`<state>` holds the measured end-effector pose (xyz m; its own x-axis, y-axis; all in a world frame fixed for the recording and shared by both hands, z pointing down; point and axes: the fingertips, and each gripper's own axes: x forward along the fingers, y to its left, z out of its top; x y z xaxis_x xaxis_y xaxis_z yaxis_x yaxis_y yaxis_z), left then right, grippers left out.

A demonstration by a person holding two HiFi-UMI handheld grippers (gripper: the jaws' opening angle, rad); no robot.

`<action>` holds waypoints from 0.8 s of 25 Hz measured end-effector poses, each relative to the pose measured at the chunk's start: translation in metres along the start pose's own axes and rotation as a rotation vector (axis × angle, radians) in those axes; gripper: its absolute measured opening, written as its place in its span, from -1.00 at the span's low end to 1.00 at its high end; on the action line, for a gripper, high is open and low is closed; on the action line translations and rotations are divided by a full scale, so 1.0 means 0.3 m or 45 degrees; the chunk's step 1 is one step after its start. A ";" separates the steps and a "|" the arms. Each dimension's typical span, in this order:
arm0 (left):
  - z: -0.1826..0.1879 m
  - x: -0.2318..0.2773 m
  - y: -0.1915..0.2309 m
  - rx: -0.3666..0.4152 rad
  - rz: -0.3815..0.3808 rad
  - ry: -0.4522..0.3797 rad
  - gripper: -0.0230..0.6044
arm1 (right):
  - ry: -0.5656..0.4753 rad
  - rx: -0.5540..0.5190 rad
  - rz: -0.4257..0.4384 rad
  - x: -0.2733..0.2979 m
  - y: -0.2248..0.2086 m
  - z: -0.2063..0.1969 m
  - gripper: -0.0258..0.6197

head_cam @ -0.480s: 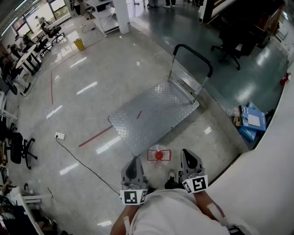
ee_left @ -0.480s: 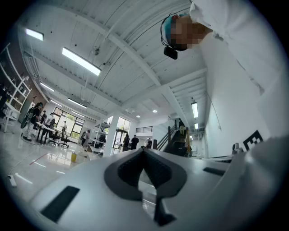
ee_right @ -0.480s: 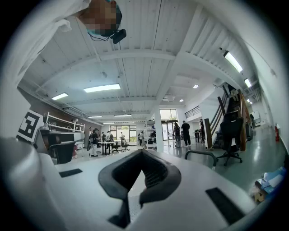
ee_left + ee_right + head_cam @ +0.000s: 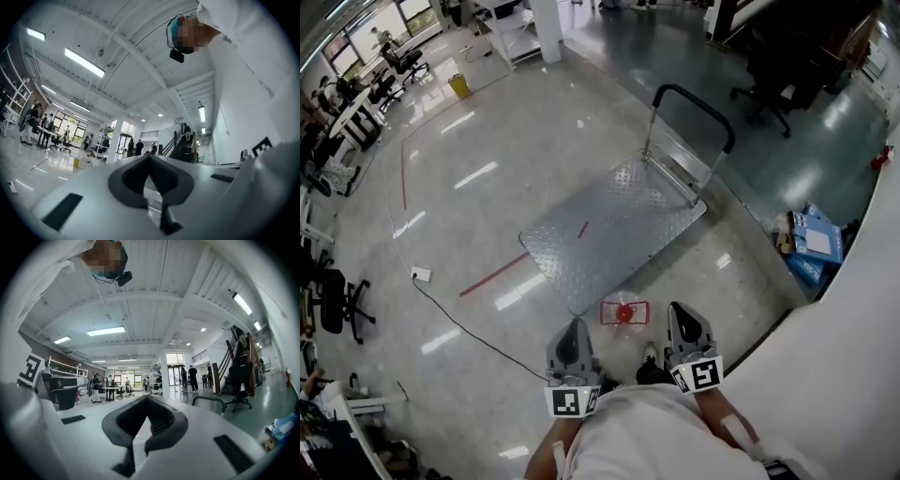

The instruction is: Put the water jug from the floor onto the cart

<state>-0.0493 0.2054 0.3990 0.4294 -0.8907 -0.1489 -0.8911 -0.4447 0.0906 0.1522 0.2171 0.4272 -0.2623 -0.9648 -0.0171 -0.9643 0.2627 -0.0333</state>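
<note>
— So, how far along is it?
— Hardly begun. The floor (image 4: 487, 141) is open and the cart (image 4: 609, 225) has a bare deck. The water jug (image 4: 624, 315) stands on the floor, just beside the cart's near corner.
— And the grippers?
— The left gripper (image 4: 574, 325) and the right gripper (image 4: 680, 310) are both clenched on nothing, short of the jug. Reaching, gripping and lifting all remain.

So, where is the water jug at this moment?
In the head view, the water jug stands on the floor at lower centre, beside the near corner of the cart, ahead of and between the left gripper and the right gripper.
</note>
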 end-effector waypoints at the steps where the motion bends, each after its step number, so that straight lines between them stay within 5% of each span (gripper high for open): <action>1: -0.002 -0.001 0.002 -0.001 0.000 0.001 -0.92 | 0.003 -0.004 -0.001 0.003 0.003 -0.007 -0.89; 13: -0.030 0.037 0.026 -0.027 -0.015 0.024 -0.92 | 0.265 -0.027 0.058 0.152 0.031 -0.329 -0.88; 20: -0.086 0.087 0.068 -0.033 -0.011 0.058 -0.92 | 0.775 -0.010 0.111 0.240 0.047 -0.812 -0.88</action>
<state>-0.0524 0.1708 0.4224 0.4440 -0.8898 -0.1050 -0.8834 -0.4544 0.1149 0.1108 0.1494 0.6689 -0.3118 -0.7714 0.5547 -0.9379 0.3432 -0.0499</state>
